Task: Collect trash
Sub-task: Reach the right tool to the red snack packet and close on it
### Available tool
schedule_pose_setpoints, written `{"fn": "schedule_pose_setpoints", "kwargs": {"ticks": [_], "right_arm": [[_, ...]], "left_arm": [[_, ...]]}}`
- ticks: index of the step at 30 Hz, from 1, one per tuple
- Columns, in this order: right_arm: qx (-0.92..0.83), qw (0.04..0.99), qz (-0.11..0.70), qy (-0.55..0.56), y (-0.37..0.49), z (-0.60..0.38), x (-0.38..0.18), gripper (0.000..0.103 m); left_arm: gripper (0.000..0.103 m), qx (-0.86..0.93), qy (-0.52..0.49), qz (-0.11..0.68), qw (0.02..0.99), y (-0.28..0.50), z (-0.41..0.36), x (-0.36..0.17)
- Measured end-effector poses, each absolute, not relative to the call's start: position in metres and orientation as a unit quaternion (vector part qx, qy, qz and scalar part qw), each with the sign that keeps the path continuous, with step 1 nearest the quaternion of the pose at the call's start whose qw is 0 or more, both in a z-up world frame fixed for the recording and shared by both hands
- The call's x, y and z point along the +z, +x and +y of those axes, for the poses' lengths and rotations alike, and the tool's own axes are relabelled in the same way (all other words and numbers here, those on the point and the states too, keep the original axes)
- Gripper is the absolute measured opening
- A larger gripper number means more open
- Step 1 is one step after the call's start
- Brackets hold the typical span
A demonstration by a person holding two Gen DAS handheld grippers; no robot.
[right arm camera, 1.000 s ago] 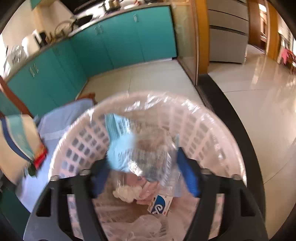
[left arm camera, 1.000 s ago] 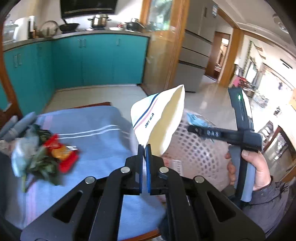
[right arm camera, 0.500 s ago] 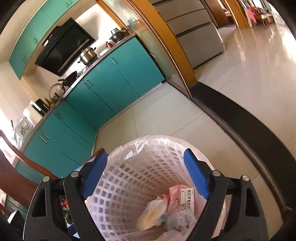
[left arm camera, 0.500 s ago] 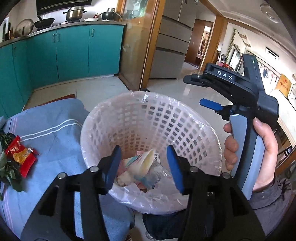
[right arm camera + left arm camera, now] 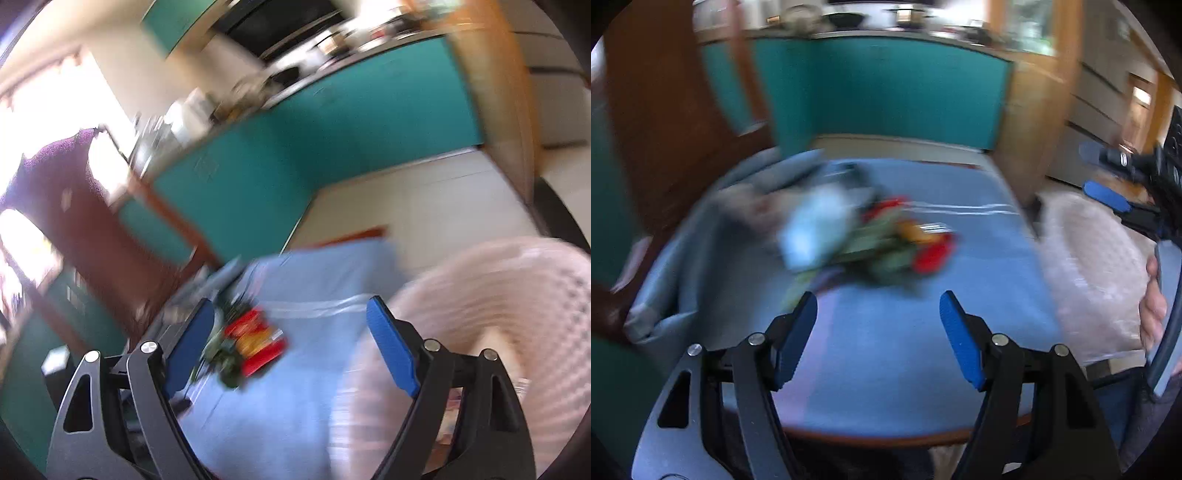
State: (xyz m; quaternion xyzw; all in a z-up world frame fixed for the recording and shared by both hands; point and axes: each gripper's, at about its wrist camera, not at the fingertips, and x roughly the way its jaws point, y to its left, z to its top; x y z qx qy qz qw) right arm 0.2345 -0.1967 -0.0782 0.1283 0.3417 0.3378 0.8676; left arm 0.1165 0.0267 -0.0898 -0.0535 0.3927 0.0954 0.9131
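Both views were smeared by motion blur, so fine detail could not be read. The left hand-held gripper (image 5: 877, 338) stood wide open with nothing between its blue pads (image 5: 796, 338), poised above the blue-clothed surface (image 5: 905, 354). Ahead of it, just beyond the fingertips, lay the pile of trash (image 5: 871, 236): a pale crumpled piece on its left side, green leafy scraps in the middle, and red and orange wrappers (image 5: 931, 251) on its right. To the right of this gripper, past the edge of the surface, stood the pale mesh waste basket (image 5: 1089, 273) with a plastic liner.

The right hand-held gripper (image 5: 291, 350) was likewise spread wide and held nothing. The same red and orange wrappers (image 5: 258, 343) and green scraps appeared between its fingers, nearer the left pad (image 5: 190, 349), resting on the blue cloth (image 5: 295, 413) further ahead. The basket (image 5: 517, 306) sat to this gripper's right, partly behind its right finger.
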Motion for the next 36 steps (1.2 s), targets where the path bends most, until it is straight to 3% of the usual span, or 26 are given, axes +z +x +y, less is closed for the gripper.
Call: {"fn": "schedule_pose_setpoints", "kwargs": {"ticks": [4, 11, 12, 13, 16, 21, 33, 35, 36], "right_arm": [[0.361, 0.857, 0.365, 0.042, 0.241, -0.113, -0.097, 0.083], [0.372, 0.835, 0.405, 0.016, 0.253, -0.050, -0.134, 0.083], [0.375, 0.835, 0.402, 0.010, 0.252, -0.045, -0.138, 0.079], [0.384, 0.833, 0.398, 0.007, 0.250, -0.041, -0.141, 0.065], [0.401, 0.826, 0.397, -0.004, 0.244, -0.033, -0.145, 0.038], [0.436, 0.812, 0.388, 0.004, 0.230, -0.038, -0.137, 0.015], [0.402, 0.844, 0.356, 0.017, 0.218, -0.092, -0.108, 0.011], [0.376, 0.845, 0.380, 0.021, 0.230, -0.094, -0.121, 0.015], [0.360, 0.848, 0.389, 0.020, 0.237, -0.093, -0.128, 0.026]], "left_arm": [[0.070, 0.138, -0.075, 0.394, 0.906, 0.096, 0.065, -0.088], [0.073, 0.155, -0.097, 0.391, 0.902, 0.081, 0.084, -0.086], [0.073, 0.156, -0.101, 0.390, 0.902, 0.081, 0.087, -0.087], [0.073, 0.156, -0.104, 0.390, 0.901, 0.080, 0.089, -0.087], [0.075, 0.160, -0.107, 0.391, 0.900, 0.074, 0.095, -0.088], [0.075, 0.161, -0.114, 0.395, 0.897, 0.072, 0.097, -0.091], [0.077, 0.132, -0.108, 0.411, 0.896, 0.081, 0.079, -0.100], [0.078, 0.130, -0.107, 0.412, 0.896, 0.081, 0.077, -0.100], [0.078, 0.128, -0.107, 0.413, 0.896, 0.082, 0.075, -0.100]]}}
